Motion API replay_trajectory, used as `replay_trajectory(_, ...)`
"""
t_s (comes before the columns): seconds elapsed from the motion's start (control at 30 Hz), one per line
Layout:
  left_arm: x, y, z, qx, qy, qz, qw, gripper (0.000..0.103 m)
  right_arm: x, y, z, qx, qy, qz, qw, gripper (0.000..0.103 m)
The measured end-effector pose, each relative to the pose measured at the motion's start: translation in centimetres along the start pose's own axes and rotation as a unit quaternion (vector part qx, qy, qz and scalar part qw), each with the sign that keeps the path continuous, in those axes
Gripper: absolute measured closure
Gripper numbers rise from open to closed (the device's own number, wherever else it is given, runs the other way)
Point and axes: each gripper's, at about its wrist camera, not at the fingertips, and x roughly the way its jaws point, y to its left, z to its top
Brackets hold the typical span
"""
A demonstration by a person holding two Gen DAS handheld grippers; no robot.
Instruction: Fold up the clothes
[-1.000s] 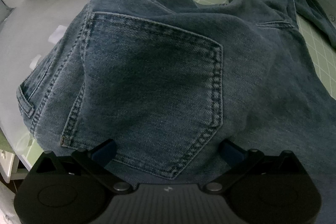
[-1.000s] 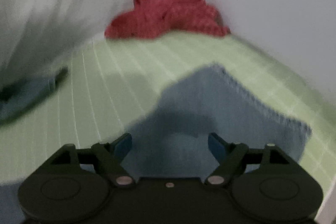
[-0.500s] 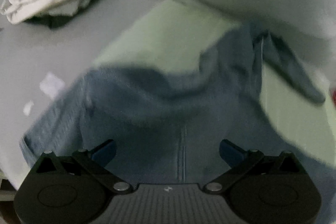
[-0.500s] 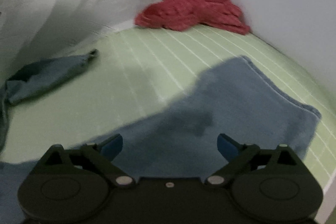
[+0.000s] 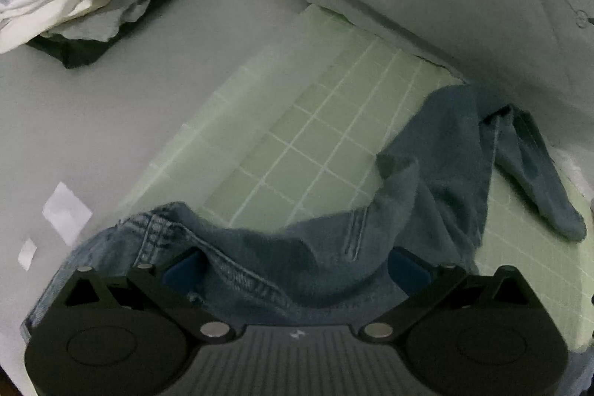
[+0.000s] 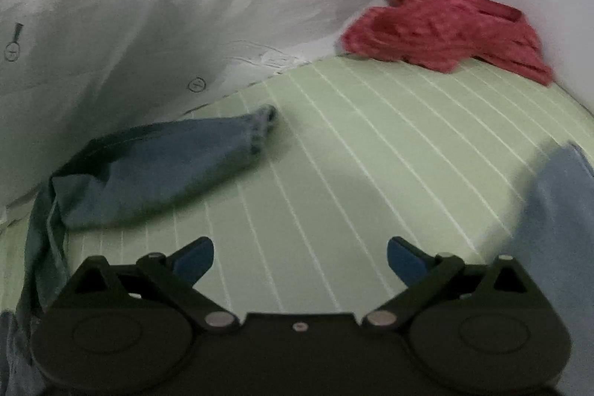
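Jeans bunched at my left jaws, right jaws wide over bare mat.

My left gripper [image 5: 297,266] has both jaws apart, and the jeans' [image 5: 438,173] waist end is heaped between and under them, not pinched, so I judge it just rests there. One leg trails ahead and to the right of the jaws across the green mat [image 5: 297,136]. My right gripper [image 6: 300,257] stands open on nothing; a leg end lies ahead-left, a red garment [image 6: 445,32] far ahead-right.
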Motion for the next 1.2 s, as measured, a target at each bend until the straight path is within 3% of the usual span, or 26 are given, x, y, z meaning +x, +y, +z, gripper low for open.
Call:
replay_trajectory(0.07, 1.0, -0.8, 1.1, -0.017, 0.004, 0.001, 0.9998, 0.000, 1.9, 1.3, 1.5, -0.016, -0.002, -0.002, 1.000, 0.002)
replay_trajectory(0.13, 0.6, 1.7, 0.2, -0.028, 0.011, 0.004, 0.9995, 0.000, 4.1, 2.9, 3.1, -0.038, -0.007, -0.005, 0.999, 0.002)
replay_trajectory(0.27, 2.5, 3.0, 2.9, 0.002, 0.019, 0.028, 0.9994, 0.000, 8.3, 6.1, 6.4, -0.081, -0.017, -0.011, 0.996, 0.002)
replay_trajectory(0.33, 3.1, 3.2, 3.3, 0.015, 0.026, 0.020, 0.9994, 0.000, 10.5, 7.7, 7.9, -0.112, -0.023, -0.015, 0.993, 0.002)
replay_trajectory(0.43, 4.0, 1.7, 3.0, 0.001, 0.043, -0.002, 0.9991, 0.000, 13.2, 10.1, 9.1, -0.197, -0.016, 0.005, 0.980, 0.002)
replay_trajectory(0.57, 5.4, 3.3, 4.3, -0.003, 0.053, -0.001, 0.9986, 0.000, 16.6, 13.2, 10.0, -0.302, 0.008, 0.031, 0.953, 0.004)
replay_trajectory(0.67, 5.9, 3.9, 5.4, 0.008, 0.053, 0.010, 0.9985, 0.000, 17.8, 14.0, 10.2, -0.318, 0.023, 0.051, 0.946, 0.009)
replay_trajectory(0.73, 6.0, 5.2, 6.0, 0.006, 0.052, 0.012, 0.9985, 0.000, 18.1, 13.5, 10.8, -0.279, 0.041, 0.078, 0.956, 0.025)
replay_trajectory(0.8, 5.8, 5.9, 6.0, 0.004, 0.053, 0.014, 0.9985, 0.000, 17.7, 12.6, 11.1, -0.235, 0.039, 0.101, 0.966, 0.078)
replay_trajectory(0.87, 5.5, 5.9, 6.1, 0.007, 0.051, 0.017, 0.9986, 0.000, 16.5, 12.9, 10.8, -0.254, 0.028, 0.104, 0.961, 0.092)
replay_trajectory(0.93, 4.3, 6.5, 5.1, 0.010, 0.047, 0.016, 0.9987, 0.000, 14.6, 13.2, 10.5, -0.277, -0.003, 0.101, 0.956, 0.094)
replay_trajectory(1.07, 2.9, 6.5, 4.2, 0.017, 0.042, 0.020, 0.9987, 0.000, 6.9, 12.4, 10.3, -0.272, -0.122, 0.078, 0.951, 0.095)
replay_trajectory(1.2, 1.5, 6.4, 2.4, 0.037, 0.037, 0.031, 0.9981, 0.000, -1.2, 8.6, 7.7, -0.275, -0.224, -0.018, 0.935, 0.095)
